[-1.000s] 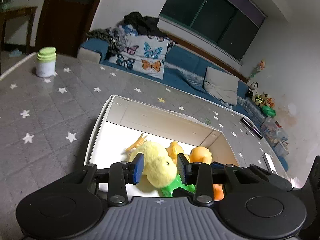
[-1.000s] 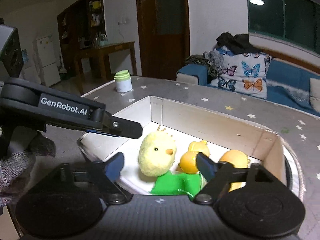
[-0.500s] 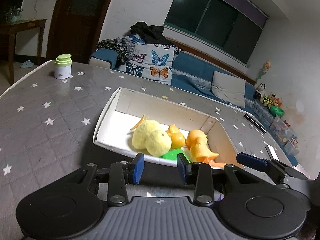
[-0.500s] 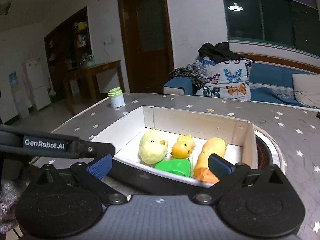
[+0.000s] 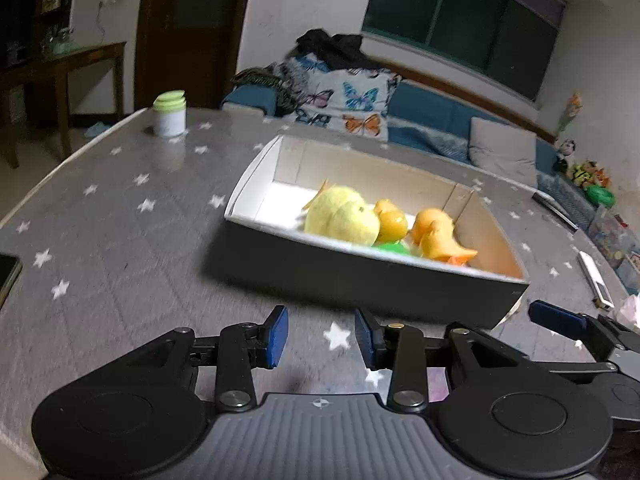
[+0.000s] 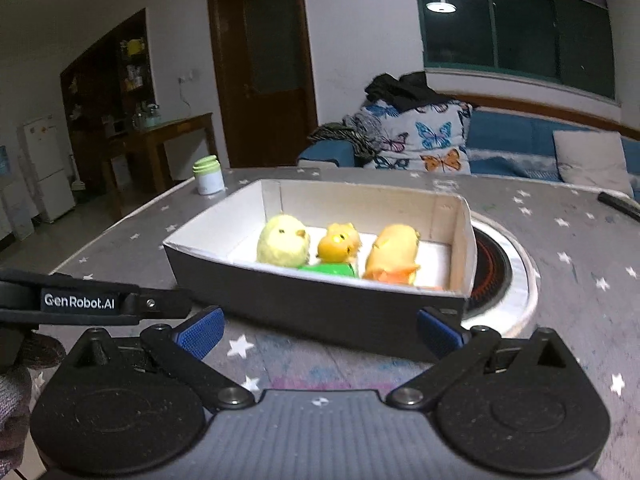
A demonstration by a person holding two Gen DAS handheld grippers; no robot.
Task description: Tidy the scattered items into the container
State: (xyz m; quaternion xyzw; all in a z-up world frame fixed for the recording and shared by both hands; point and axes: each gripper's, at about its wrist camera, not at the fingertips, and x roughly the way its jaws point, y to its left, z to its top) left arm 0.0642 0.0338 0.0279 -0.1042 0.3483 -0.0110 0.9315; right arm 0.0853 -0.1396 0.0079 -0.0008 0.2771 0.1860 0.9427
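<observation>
On the starry tabletop (image 5: pixel 120 240), the box (image 6: pixel 320 304) holding the chick (image 6: pixel 283 242) and ducks is sitting just ahead of both claws, left claw (image 5: pixel 320 336) half-open, right claw (image 6: pixel 318 330) gaping wide, each gripping nothing.

Green-lidded jar (image 5: pixel 169 114) on starry table (image 5: pixel 100 216); butterfly cushion (image 6: pixel 424 142) on sofa (image 6: pixel 516 136).

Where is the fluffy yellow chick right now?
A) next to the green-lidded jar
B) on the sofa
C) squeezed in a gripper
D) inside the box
D: the fluffy yellow chick sits inside the box beside the orange toys, and both grippers are empty.
</observation>
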